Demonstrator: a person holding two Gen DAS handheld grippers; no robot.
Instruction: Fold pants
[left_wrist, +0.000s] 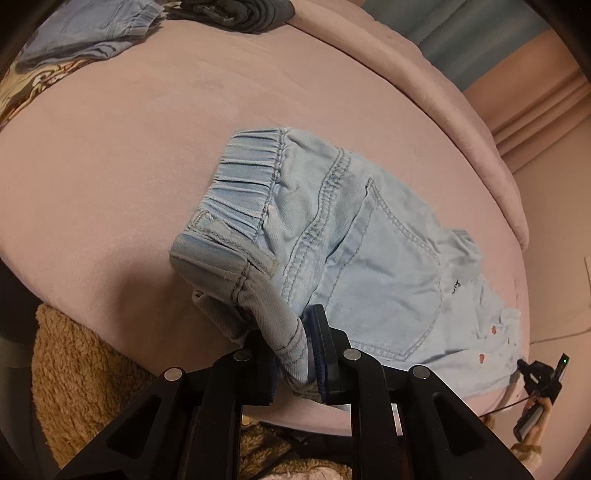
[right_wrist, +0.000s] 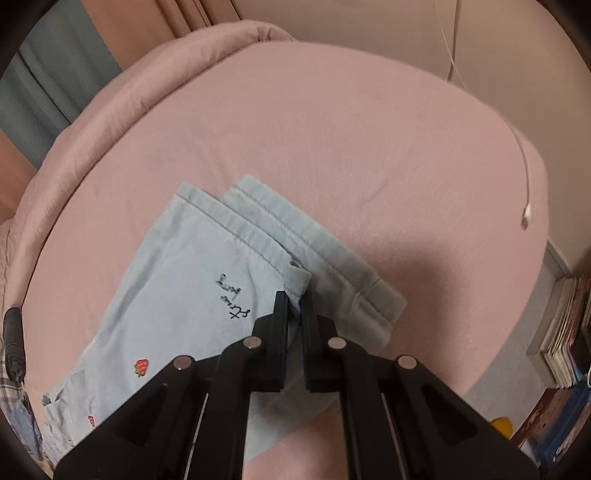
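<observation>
While the pale blue denim pants (left_wrist: 354, 251) lie across the pink bedspread (left_wrist: 147, 166) in the left wrist view, their gathered elastic waistband (left_wrist: 245, 181) points toward the upper left and the legs run off toward the lower right, so the long axis is a diagonal. The left gripper (left_wrist: 295, 350) is clamped on a bunched fold of the waist corner, fabric squeezed between its black fingers (left_wrist: 325, 339). A stitched back pocket (left_wrist: 391, 280) faces up, and small red embroidered marks show near the lower right edge. At the top left sit a second piece of blue denim clothing (left_wrist: 92, 29) and a dark grey folded garment (left_wrist: 243, 13); a tan fleecy blanket (left_wrist: 77, 373) lies at the lower left. From the right wrist view, the same pants (right_wrist: 177, 291) lie on the bedspread (right_wrist: 332, 147) with the two hemmed leg ends (right_wrist: 266, 225) toward the top of the frame, one leg beside and partly over the other, running from lower left to upper right. The right gripper (right_wrist: 294, 306) is closed on the corner of one hem. Dark script lettering (right_wrist: 231, 295) and a red strawberry patch (right_wrist: 141, 366) mark the cloth. A white cable (right_wrist: 526, 177) lies at the right edge of the bed, and stacked books (right_wrist: 565, 332) stand beyond it.
</observation>
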